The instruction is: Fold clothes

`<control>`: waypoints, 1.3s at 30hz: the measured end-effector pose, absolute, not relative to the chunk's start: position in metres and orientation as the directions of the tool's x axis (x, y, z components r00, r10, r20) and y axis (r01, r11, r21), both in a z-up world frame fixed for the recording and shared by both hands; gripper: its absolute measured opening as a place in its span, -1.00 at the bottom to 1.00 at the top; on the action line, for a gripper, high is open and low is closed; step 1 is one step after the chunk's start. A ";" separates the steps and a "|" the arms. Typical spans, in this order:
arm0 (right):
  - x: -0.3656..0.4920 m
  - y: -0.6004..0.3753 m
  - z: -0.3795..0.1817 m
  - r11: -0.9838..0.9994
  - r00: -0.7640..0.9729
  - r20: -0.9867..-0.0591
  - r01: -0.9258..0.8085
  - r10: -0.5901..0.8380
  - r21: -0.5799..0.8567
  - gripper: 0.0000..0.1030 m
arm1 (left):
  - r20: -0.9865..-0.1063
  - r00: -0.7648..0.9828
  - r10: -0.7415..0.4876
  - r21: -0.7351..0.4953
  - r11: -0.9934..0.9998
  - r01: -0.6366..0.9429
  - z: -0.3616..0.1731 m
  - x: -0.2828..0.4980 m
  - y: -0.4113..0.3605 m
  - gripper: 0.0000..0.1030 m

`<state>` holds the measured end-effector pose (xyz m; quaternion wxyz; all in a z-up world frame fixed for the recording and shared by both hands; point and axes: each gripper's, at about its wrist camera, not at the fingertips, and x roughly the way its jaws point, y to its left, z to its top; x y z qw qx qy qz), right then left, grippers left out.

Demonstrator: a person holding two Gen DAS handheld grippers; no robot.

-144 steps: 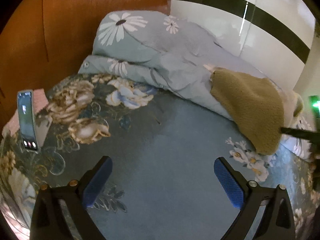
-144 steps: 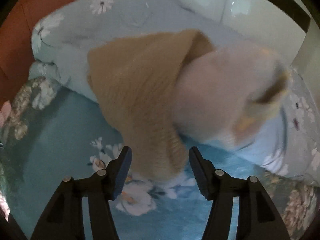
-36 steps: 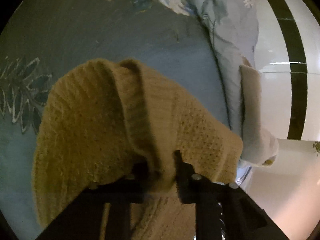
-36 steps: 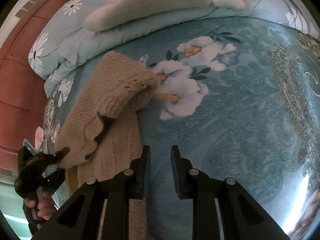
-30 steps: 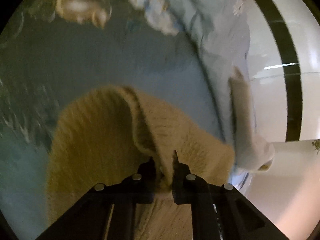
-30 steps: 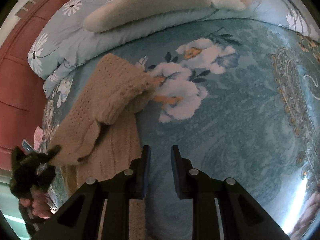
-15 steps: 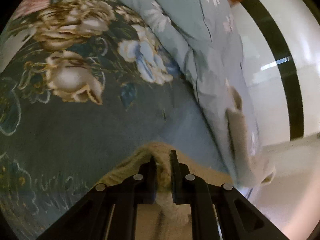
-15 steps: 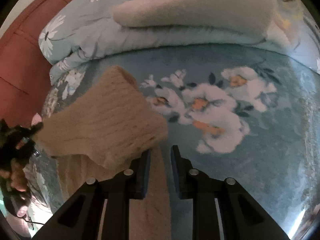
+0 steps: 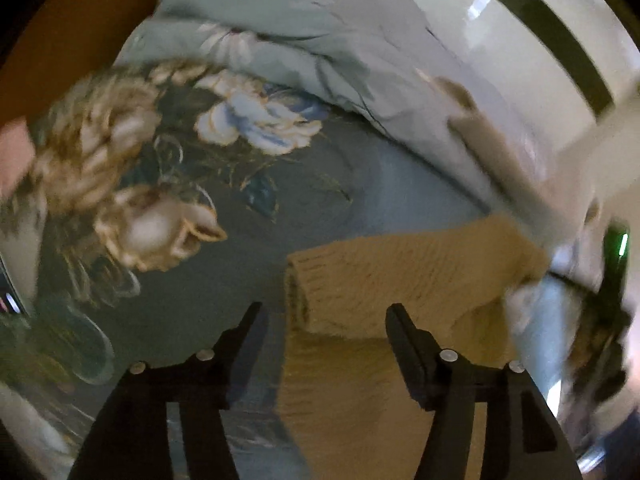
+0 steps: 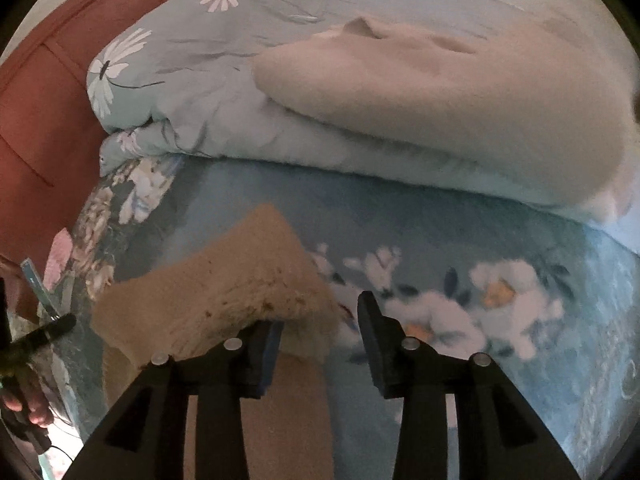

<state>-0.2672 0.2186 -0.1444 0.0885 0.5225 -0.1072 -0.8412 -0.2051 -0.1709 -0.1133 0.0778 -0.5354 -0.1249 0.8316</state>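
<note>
A tan knit sweater (image 9: 400,280) lies on the floral bedspread (image 9: 224,280) with one flap doubled over its lower part. My left gripper (image 9: 324,324) hovers just above the sweater's left edge. Its jaws are opening and no pad presses the knit. In the right wrist view the same sweater (image 10: 224,288) shows its folded flap, whose frayed edge hangs by the left fingertip (image 10: 272,336). My right gripper (image 10: 320,328) is also opening, its pads clear of the cloth. The left gripper (image 10: 40,336) and the hand holding it show at the left edge.
A folded pale-blue daisy duvet (image 10: 192,92) lies along the back with a cream fleece garment (image 10: 460,92) on top. A reddish wooden headboard (image 10: 36,120) stands at the left. A phone (image 9: 8,292) stands at the bed's left edge. A white wall with a dark stripe (image 9: 560,36) runs behind.
Both grippers were shut on the sweater and have let it go, their jaws now apart. The flap they carried lies folded over the sweater. The left view has rolled and pulled back.
</note>
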 end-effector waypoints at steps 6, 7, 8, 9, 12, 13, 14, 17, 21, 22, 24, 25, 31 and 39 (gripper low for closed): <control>-0.292 0.209 -0.145 -0.956 -0.428 -0.859 0.039 -0.280 0.292 -0.24 | -0.909 -0.392 0.144 -0.034 -0.961 -0.274 -0.126 -0.205 -0.129 0.30; -0.294 0.209 -0.145 -0.953 -0.424 -0.860 0.028 -0.284 0.301 -0.24 | -0.911 -0.393 0.125 0.006 -0.949 -0.316 -0.130 -0.207 -0.122 0.30; -0.297 0.210 -0.146 -0.952 -0.419 -0.862 0.016 -0.285 0.307 -0.24 | -0.913 -0.394 0.107 0.045 -0.933 -0.356 -0.134 -0.208 -0.115 0.30; -0.300 0.211 -0.148 -0.950 -0.413 -0.865 0.004 -0.285 0.311 -0.24 | -0.914 -0.397 0.089 0.083 -0.915 -0.396 -0.137 -0.210 -0.109 0.30; -0.308 0.215 -0.150 -0.948 -0.395 -0.874 -0.027 -0.282 0.317 -0.24 | -0.917 -0.393 0.061 0.158 -0.850 -0.502 -0.145 -0.211 -0.094 0.30; -0.311 0.215 -0.150 -0.949 -0.392 -0.877 -0.028 -0.278 0.314 -0.24 | -0.918 -0.393 0.052 0.182 -0.824 -0.536 -0.147 -0.212 -0.089 0.30; -0.313 0.216 -0.150 -0.950 -0.389 -0.879 -0.028 -0.276 0.311 -0.24 | -0.920 -0.388 0.047 0.198 -0.800 -0.566 -0.151 -0.210 -0.084 0.30; -0.318 0.216 -0.150 -0.951 -0.383 -0.882 -0.028 -0.275 0.308 -0.24 | -0.930 -0.368 0.016 0.244 -0.722 -0.647 -0.167 -0.208 -0.070 0.30; -0.321 0.217 -0.152 -0.952 -0.373 -0.888 -0.031 -0.271 0.303 -0.24 | -0.927 -0.375 0.005 0.268 -0.693 -0.669 -0.177 -0.213 -0.063 0.32; -0.322 0.218 -0.152 -0.951 -0.371 -0.887 -0.035 -0.273 0.307 -0.24 | -0.928 -0.373 0.015 0.252 -0.712 -0.655 -0.175 -0.218 -0.064 0.32; -0.322 0.220 -0.154 -0.946 -0.366 -0.888 -0.054 -0.279 0.320 -0.24 | -0.926 -0.376 0.032 0.224 -0.755 -0.616 -0.169 -0.229 -0.069 0.30; -0.322 0.222 -0.154 -0.943 -0.363 -0.888 -0.066 -0.282 0.326 -0.24 | -0.925 -0.378 0.041 0.210 -0.775 -0.596 -0.166 -0.234 -0.072 0.29; -0.320 0.224 -0.152 -0.939 -0.351 -0.889 -0.070 -0.293 0.337 -0.32 | -0.929 -0.362 0.080 0.116 -0.866 -0.487 -0.157 -0.256 -0.090 -0.24; -0.318 0.214 -0.138 -0.947 -0.353 -0.895 -0.066 -0.273 0.315 -0.79 | -0.912 -0.396 0.105 0.057 -0.924 -0.377 -0.138 -0.259 -0.095 -0.78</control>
